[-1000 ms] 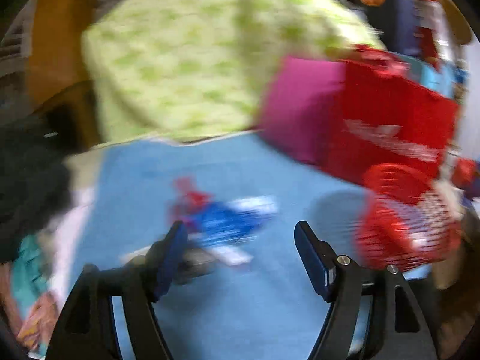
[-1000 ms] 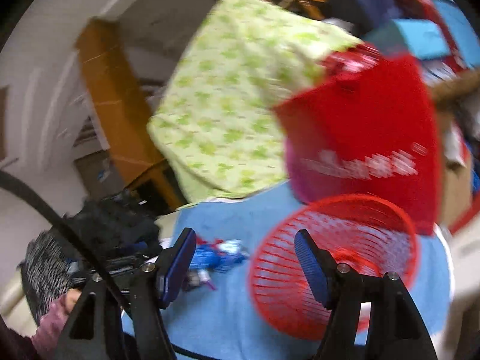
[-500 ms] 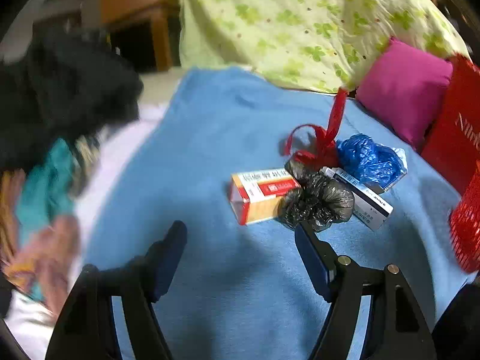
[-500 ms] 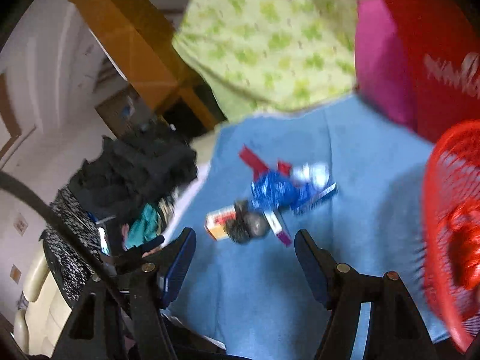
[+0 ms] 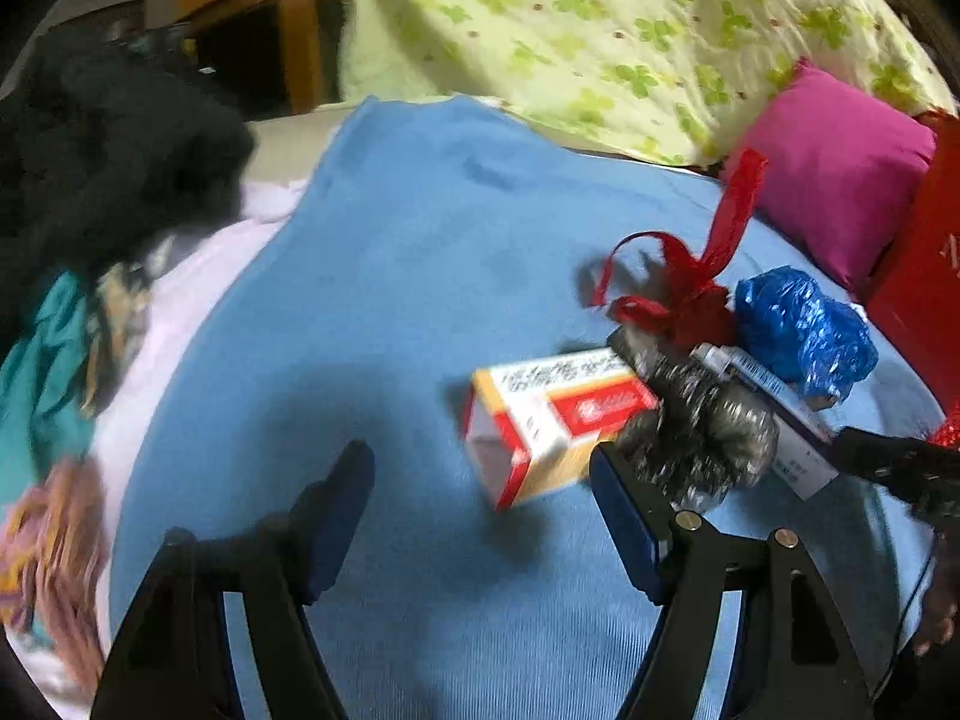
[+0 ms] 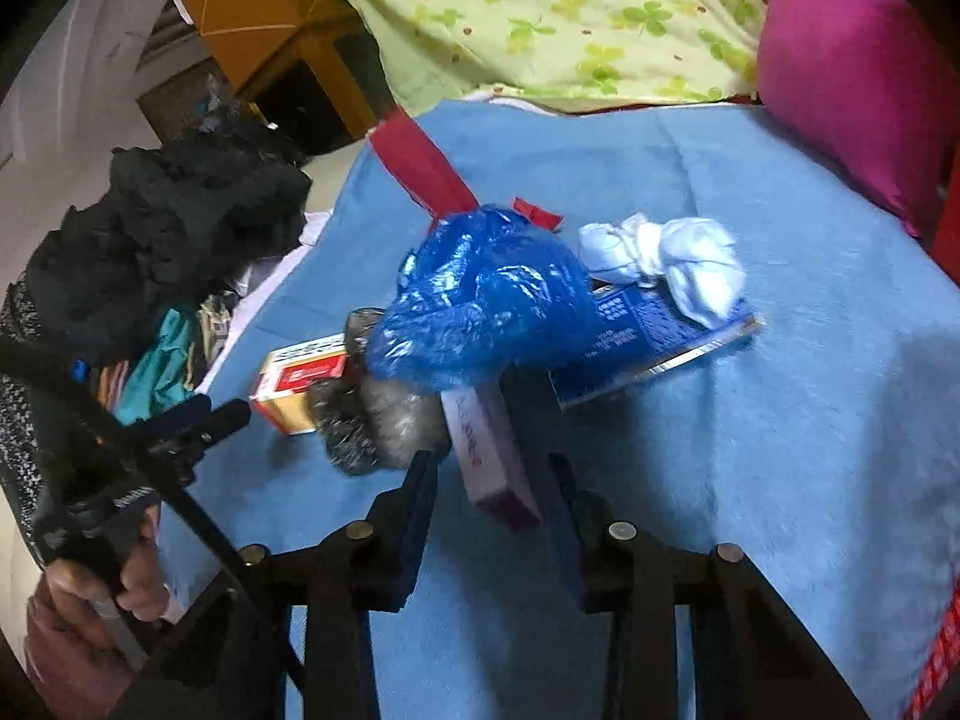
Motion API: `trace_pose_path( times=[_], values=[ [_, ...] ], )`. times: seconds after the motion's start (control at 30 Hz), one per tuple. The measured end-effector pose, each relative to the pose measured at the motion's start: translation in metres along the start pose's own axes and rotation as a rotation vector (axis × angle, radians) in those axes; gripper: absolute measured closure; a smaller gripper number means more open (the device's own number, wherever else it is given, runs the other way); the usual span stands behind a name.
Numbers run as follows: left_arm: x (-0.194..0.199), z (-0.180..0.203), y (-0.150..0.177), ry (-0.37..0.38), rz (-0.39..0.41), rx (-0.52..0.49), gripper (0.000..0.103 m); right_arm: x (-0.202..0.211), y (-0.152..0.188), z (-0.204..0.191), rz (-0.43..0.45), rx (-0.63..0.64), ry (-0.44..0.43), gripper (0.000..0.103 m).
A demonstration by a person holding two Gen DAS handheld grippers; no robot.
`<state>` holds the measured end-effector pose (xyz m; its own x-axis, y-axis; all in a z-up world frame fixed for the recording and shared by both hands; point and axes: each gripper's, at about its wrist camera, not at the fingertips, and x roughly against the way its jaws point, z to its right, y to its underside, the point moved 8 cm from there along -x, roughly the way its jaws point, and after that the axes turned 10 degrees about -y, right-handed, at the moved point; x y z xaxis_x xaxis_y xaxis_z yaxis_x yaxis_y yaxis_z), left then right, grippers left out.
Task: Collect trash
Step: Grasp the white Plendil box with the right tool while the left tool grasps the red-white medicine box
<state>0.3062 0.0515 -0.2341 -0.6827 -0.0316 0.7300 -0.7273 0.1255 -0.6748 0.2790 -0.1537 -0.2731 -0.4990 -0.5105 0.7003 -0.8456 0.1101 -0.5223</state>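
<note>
Trash pile on the blue blanket [image 5: 420,252], both grippers over it.

We see a green clover-print cover [image 5: 600,18] at the back, a magenta cushion [image 6: 852,60] at the right, and dark clothing [image 6: 180,228] heaped at the left edge beside wooden furniture [image 5: 252,18]. The trash lies bunched mid-blanket: a blue plastic bag [image 6: 480,294], a flat blue packet [image 6: 648,336] under a white crumpled wad [image 6: 672,258], a red-and-white carton [image 5: 552,414], a grey crumpled bag [image 5: 702,426], a red ribbon [image 5: 690,276] and a slim pink box [image 6: 492,450]. Our left gripper [image 5: 480,480] has its fingers spread wide, empty, just short of the carton. Our right gripper [image 6: 492,474] has just been closing; the pink box sits between its fingers, and we cannot tell whether they press it.
</note>
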Motion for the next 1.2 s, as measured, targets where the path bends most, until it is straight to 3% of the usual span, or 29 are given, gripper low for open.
trace_pose_path(
  times=[0.1, 0.27, 0.53, 0.67, 0.8, 0.9, 1.07, 1.17, 1.2],
  values=[
    [-0.007, 0.011, -0.012, 0.019, 0.038, -0.075, 0.027, -0.011, -0.001, 0.0, -0.024, 0.009, 0.014, 0.075],
    [-0.022, 0.03, -0.021, 0.086, 0.062, -0.203, 0.026, -0.005, 0.003, -0.002, -0.021, -0.001, 0.021, 0.077],
    [-0.029, 0.038, -0.012, 0.253, -0.017, -0.217, 0.025, 0.028, 0.036, 0.005, -0.024, -0.11, -0.049, 0.078],
    [-0.018, 0.052, 0.003, 0.293, -0.041, -0.285, 0.025, 0.048, 0.052, 0.014, -0.012, -0.18, -0.063, 0.078],
    [-0.003, 0.065, 0.018, 0.283, -0.039, -0.351, 0.025, 0.069, 0.068, 0.023, -0.018, -0.236, -0.064, 0.078],
    [0.002, 0.066, 0.02, 0.231, -0.011, -0.381, 0.025, 0.074, 0.074, 0.021, -0.04, -0.233, -0.057, 0.078],
    [-0.01, 0.051, 0.009, 0.194, -0.032, -0.277, 0.025, 0.059, 0.07, 0.009, -0.077, -0.183, -0.003, 0.077],
    [-0.017, 0.043, 0.008, 0.172, -0.034, -0.262, 0.025, 0.053, 0.063, 0.005, -0.051, -0.152, 0.027, 0.077],
    [-0.018, 0.043, 0.008, 0.18, -0.039, -0.255, 0.031, 0.05, 0.062, 0.006, -0.051, -0.15, 0.034, 0.076]
  ],
)
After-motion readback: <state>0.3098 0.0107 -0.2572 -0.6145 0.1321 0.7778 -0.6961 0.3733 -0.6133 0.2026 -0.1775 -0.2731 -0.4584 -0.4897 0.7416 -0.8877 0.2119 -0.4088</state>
